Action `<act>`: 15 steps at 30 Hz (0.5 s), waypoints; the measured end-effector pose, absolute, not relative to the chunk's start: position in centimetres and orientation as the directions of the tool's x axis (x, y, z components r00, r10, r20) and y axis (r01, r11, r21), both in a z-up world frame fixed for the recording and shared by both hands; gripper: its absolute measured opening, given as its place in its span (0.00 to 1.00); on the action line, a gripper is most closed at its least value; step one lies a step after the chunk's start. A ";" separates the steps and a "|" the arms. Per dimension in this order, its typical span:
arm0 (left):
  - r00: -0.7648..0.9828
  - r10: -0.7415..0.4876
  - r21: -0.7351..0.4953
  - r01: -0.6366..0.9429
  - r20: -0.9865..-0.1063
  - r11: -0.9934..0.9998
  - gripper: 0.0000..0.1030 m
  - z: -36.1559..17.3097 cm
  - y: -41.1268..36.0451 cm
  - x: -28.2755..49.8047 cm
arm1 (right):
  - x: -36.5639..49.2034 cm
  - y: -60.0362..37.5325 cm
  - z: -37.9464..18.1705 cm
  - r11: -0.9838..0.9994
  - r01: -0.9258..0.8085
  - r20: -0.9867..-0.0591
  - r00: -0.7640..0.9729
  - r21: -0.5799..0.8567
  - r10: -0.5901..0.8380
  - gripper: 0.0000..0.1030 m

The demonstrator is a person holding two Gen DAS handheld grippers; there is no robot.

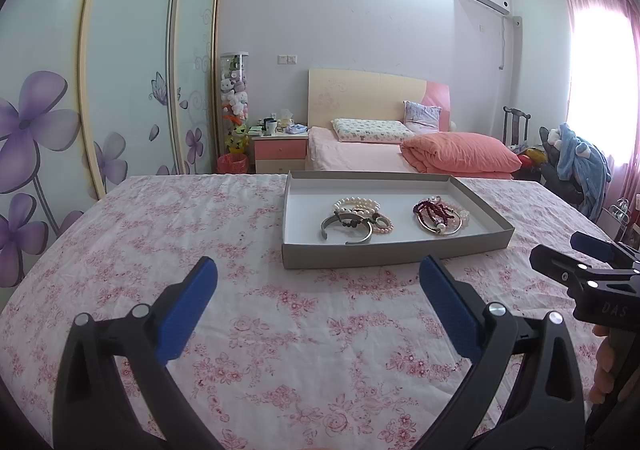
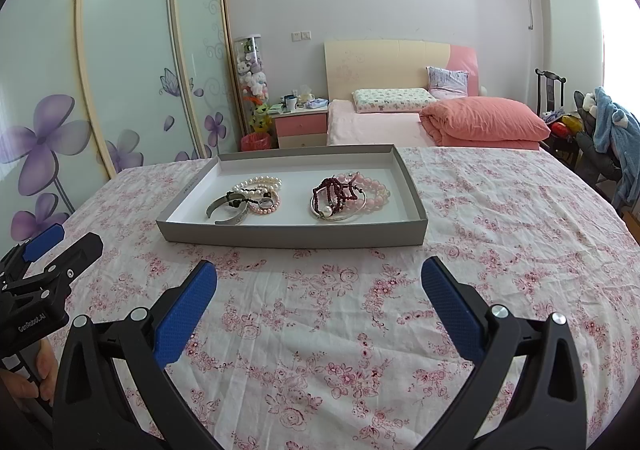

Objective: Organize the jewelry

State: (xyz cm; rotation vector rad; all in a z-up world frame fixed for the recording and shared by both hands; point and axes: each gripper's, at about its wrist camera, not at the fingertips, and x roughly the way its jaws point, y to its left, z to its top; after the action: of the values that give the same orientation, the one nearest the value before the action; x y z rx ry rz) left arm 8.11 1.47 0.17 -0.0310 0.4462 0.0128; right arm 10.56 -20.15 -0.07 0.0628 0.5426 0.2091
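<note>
Floral-clothed bench (image 2: 480, 217) in bedroom: grey tray (image 2: 288, 236) holds 2 bracelet heaps (image 2: 244, 197) (image 2: 348, 195). Left tongs (image 1: 316, 282), right tongs (image 2: 318, 282) both spread wide, empty, short of tray. Sorted already or awaiting sorting: can't tell.

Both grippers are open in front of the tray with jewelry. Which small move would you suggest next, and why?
Hard to settle: the jewelry already lies in two piles inside the grey tray, which fits a sorted end or a tangled start. If sorting continues, I would ease the right gripper forward toward the dark red beads, because it is open, empty and short of the tray.
</note>
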 end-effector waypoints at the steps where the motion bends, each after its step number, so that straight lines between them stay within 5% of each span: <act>1: 0.902 0.006 -0.027 -0.019 -0.432 0.999 0.96 0.1 1.5 8.1 | 10.6 -20.1 -0.1 0.977 -0.181 -0.506 0.836 0.114 0.214 0.98; 15: 0.899 0.003 -0.023 -0.014 -0.437 1.000 0.96 0.0 1.3 8.1 | 10.6 -20.2 -0.1 0.977 -0.180 -0.507 0.835 0.116 0.214 0.98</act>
State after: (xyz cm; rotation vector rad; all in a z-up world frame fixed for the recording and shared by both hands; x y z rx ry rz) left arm 8.09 1.32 0.05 -0.0253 0.4524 0.0086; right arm 10.61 -20.18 -0.05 0.0640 0.5441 0.2090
